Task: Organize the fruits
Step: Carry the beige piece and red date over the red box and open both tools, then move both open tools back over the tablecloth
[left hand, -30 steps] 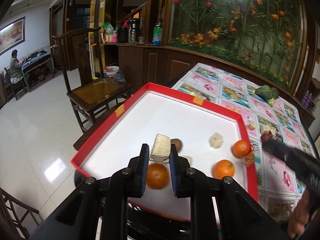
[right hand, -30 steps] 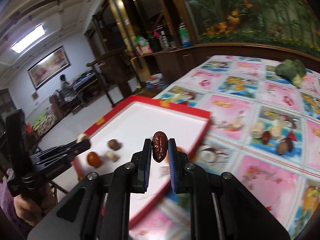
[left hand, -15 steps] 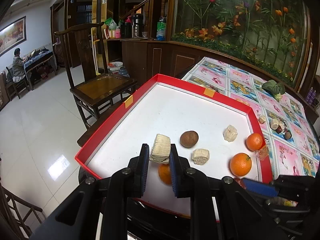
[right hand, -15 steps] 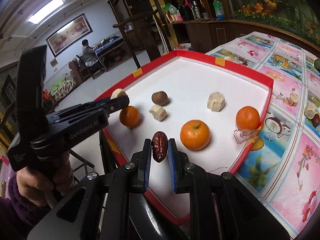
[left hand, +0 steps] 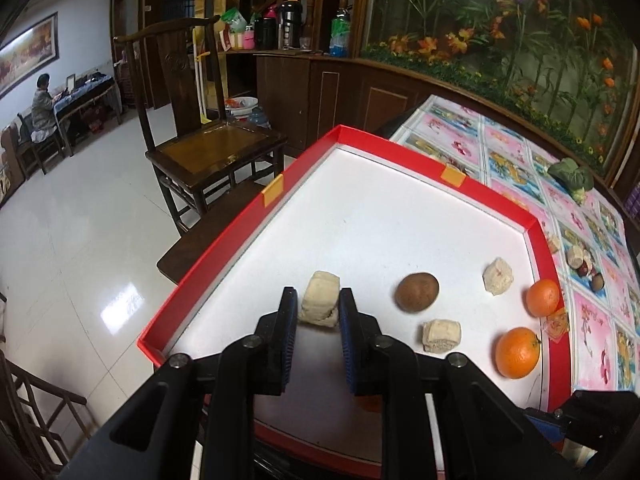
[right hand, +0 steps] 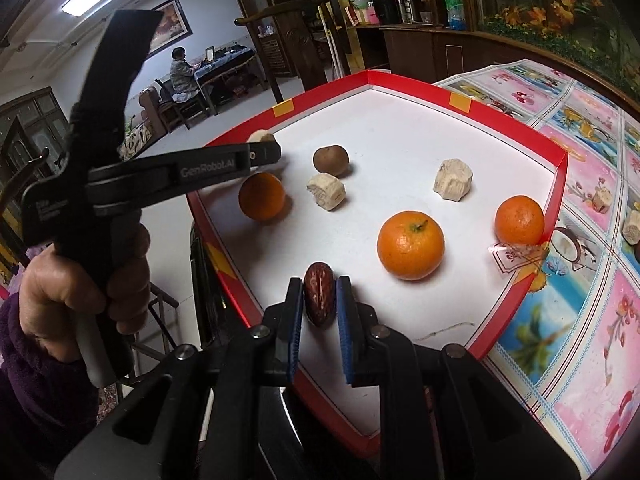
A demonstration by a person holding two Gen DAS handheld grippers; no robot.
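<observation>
Red-rimmed tray (right hand: 560, 168) with a white floor holds the sorted fruit: three oranges, a brown round fruit (right hand: 330, 158) and two pale chunks. Right gripper (right hand: 319, 308) is clamped on a dried red date (right hand: 319, 298), low over the tray's near edge; date's long axis runs along the fingers, tip pointing away toward the tray middle. Left gripper (left hand: 318, 312) sits at the left side of the tray with a pale spongy chunk (left hand: 319, 298) between its jaws; jaws are opening, and the chunk looks nearly free. Risks, as I judge them: the chunk may tumble onto the small orange (right hand: 262, 196) just beside it, or stick to one pad. The date, released this close to the rim, could roll out onto the patterned tablecloth (right hand: 576, 360).
</observation>
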